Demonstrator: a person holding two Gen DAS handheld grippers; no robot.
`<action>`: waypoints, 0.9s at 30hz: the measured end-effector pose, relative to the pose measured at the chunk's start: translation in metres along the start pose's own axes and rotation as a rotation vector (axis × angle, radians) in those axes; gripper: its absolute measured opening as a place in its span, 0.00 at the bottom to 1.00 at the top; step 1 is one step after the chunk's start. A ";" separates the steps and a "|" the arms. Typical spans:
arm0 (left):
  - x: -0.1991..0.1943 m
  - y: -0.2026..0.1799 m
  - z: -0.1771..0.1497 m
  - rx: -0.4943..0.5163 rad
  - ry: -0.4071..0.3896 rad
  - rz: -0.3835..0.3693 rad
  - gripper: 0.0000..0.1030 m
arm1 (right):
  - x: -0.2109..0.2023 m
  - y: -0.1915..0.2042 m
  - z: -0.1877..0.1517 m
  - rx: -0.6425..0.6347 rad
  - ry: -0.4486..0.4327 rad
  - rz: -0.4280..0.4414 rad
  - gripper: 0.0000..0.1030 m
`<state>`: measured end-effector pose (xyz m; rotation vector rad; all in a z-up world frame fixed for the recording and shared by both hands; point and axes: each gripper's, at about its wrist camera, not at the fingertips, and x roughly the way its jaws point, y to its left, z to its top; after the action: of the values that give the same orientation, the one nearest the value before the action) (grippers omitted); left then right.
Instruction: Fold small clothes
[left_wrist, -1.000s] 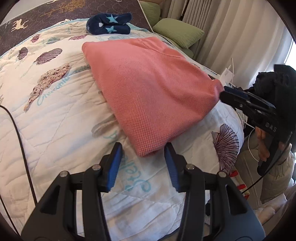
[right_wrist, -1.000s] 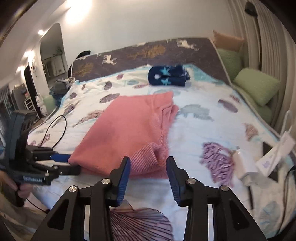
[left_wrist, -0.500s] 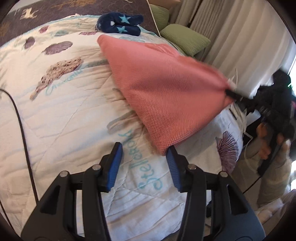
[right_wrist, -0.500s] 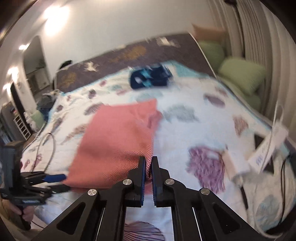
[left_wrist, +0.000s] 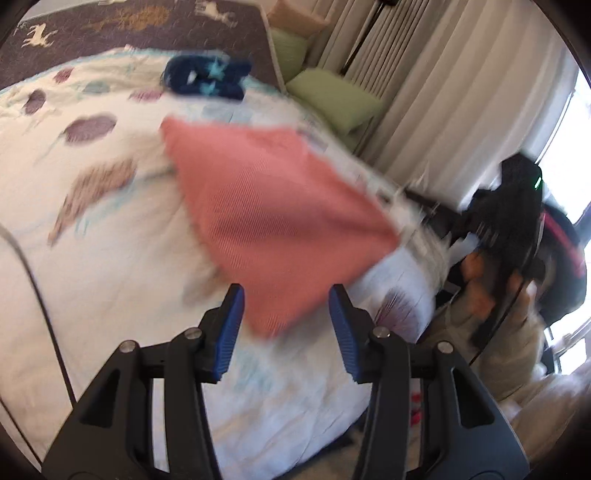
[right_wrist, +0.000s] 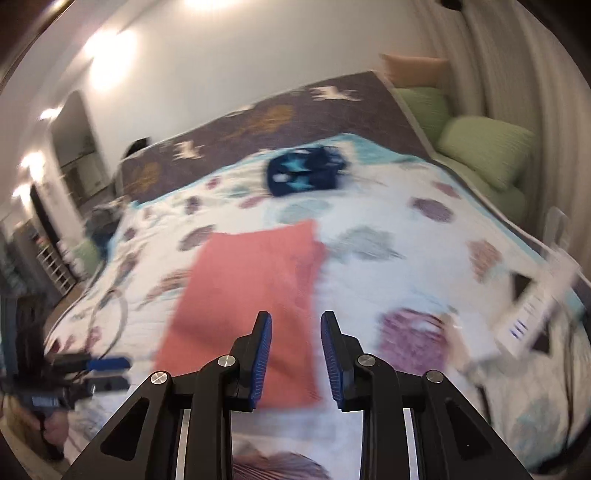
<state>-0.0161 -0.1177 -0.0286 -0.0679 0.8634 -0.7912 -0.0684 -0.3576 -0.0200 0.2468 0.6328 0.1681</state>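
Both grippers, left (left_wrist: 286, 321) and right (right_wrist: 294, 354), stand spread apart and empty, the pink cloth (right_wrist: 251, 291) lying just ahead, apparently for 1 more fold.

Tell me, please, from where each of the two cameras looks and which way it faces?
Left wrist: sits behind the open left gripper, facing across the bed toward curtains; the right gripper and holding hand show right.
Right wrist: sits behind the open right gripper, facing the headboard; the left gripper shows at left.
Shared: pink cloth, navy star garment.
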 end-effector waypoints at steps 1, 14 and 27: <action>0.002 -0.003 0.006 0.008 -0.014 -0.015 0.48 | 0.005 0.005 0.002 -0.014 0.010 0.020 0.26; 0.052 -0.009 0.013 0.151 0.106 0.124 0.31 | 0.070 -0.010 0.002 -0.030 0.153 -0.075 0.09; 0.120 0.055 0.079 0.074 0.084 0.199 0.42 | 0.155 -0.008 0.041 -0.128 0.242 -0.078 0.13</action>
<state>0.1191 -0.1753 -0.0739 0.1154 0.9042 -0.6420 0.0799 -0.3368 -0.0774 0.0779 0.8673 0.1637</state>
